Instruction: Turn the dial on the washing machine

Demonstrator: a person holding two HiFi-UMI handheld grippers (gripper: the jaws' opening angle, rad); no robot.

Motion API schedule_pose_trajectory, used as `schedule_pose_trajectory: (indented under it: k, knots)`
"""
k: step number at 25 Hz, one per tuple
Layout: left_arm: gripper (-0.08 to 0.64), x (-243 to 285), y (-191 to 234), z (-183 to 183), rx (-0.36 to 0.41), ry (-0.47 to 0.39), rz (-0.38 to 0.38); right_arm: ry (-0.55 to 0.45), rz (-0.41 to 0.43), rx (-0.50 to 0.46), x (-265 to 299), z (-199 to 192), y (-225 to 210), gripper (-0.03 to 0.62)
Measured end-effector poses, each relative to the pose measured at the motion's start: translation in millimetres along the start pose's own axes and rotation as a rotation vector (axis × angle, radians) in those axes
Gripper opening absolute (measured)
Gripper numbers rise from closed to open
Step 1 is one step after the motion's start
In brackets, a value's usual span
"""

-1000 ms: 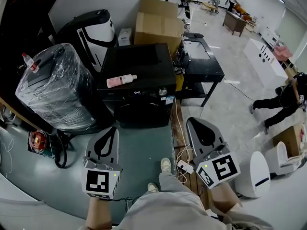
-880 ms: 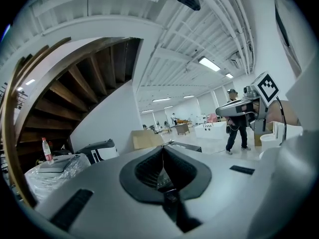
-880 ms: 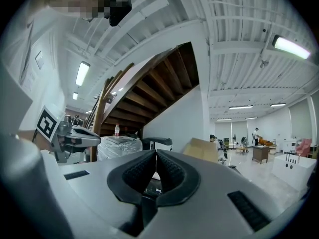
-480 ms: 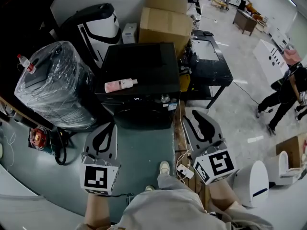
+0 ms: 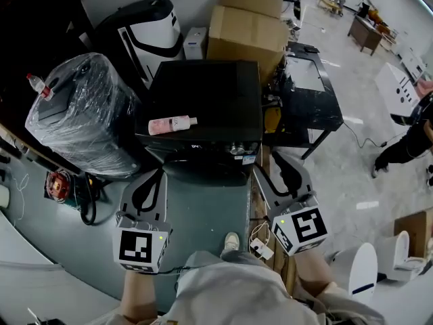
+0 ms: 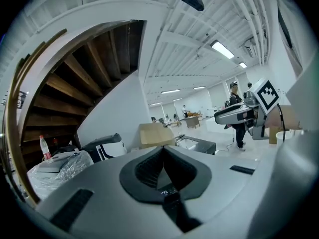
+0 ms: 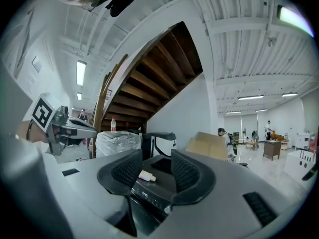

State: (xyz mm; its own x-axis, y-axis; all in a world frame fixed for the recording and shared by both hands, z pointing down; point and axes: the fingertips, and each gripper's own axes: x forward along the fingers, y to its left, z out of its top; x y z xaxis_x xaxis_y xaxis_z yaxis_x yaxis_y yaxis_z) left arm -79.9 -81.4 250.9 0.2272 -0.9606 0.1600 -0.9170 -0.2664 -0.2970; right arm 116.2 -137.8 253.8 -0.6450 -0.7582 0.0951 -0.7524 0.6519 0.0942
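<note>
The black washing machine (image 5: 203, 103) stands ahead of me, with its small silver dial (image 5: 238, 149) at the right end of the front panel. In the right gripper view the dial (image 7: 166, 209) shows low between the jaws, some way off. My right gripper (image 5: 272, 160) hovers just in front of the machine's right corner; its jaws are opening with nothing between them. My left gripper (image 5: 155, 175) is shut and empty, short of the machine's left front. A pink bottle (image 5: 171, 124) lies on the lid.
A plastic-wrapped appliance (image 5: 81, 114) stands to the left, cardboard boxes (image 5: 247, 26) behind and a black table (image 5: 308, 100) to the right. A power strip and cables (image 5: 260, 246) lie on the floor by my foot. A person (image 5: 406, 141) moves at the far right.
Both grippers have come closer to the washing machine's front. The right gripper's jaws, closed a second ago, now stand apart. The person at the right has shifted.
</note>
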Motion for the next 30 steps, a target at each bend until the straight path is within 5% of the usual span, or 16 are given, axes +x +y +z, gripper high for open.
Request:
schedule_pose_trajectory:
  k: [18,30]
  knots:
    - [0.02,42.8,29.9,-8.0,0.009,-0.021,-0.047,0.065,-0.061,0.003,44.6,-26.7,-11.7,0.244]
    - [0.02,78.5,54.3,-73.3,-0.024,0.011,-0.145,0.108,-0.145,0.042,86.2,-70.5,-9.6,0.25]
